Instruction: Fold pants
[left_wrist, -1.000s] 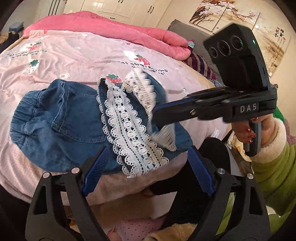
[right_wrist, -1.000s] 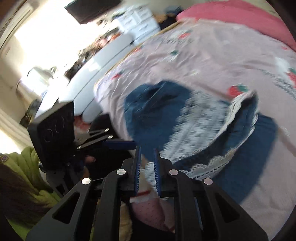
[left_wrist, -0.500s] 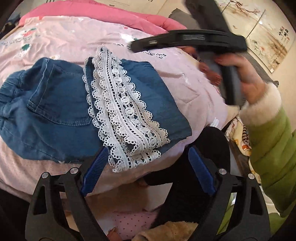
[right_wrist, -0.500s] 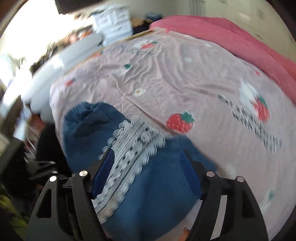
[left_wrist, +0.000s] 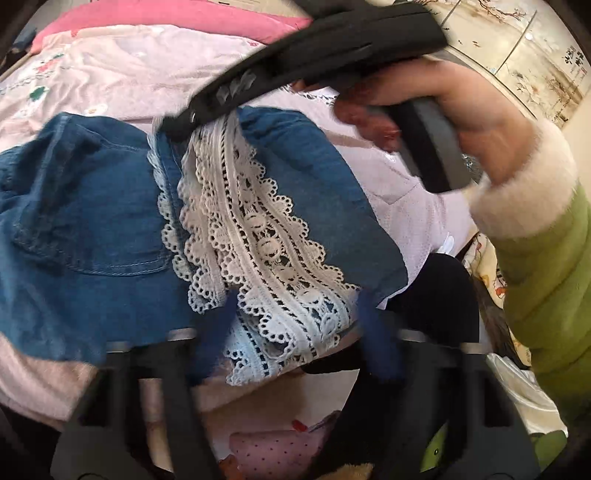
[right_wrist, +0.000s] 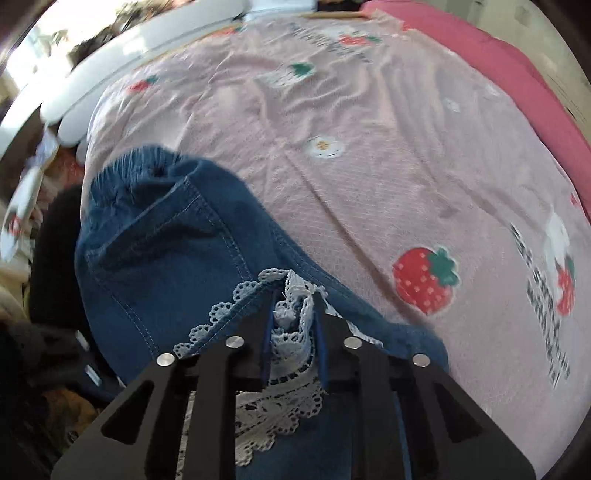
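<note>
The denim pants are lying on the pink strawberry-print bedspread near the front edge of the bed, with the lace-trimmed leg hems already folded over onto the seat portion. The right gripper is clamping the far end of the lace hem: its fingers are nearly closed, with bunched white lace pinched between the blue pads. In the left wrist view, the same gripper is reaching in from the right, held by the person's right hand, and is meeting the lace at the far edge of the fold. The left gripper is positioned at the near end of the hem with its fingers spread wide on either side of the lace; they are gripping nothing. The step in hand appears to be the pickup of the hem for a second fold. The next move probably calls for closing the left fingers on the near lace corner, then lifting both corners level and carrying them toward the waistband.
</note>
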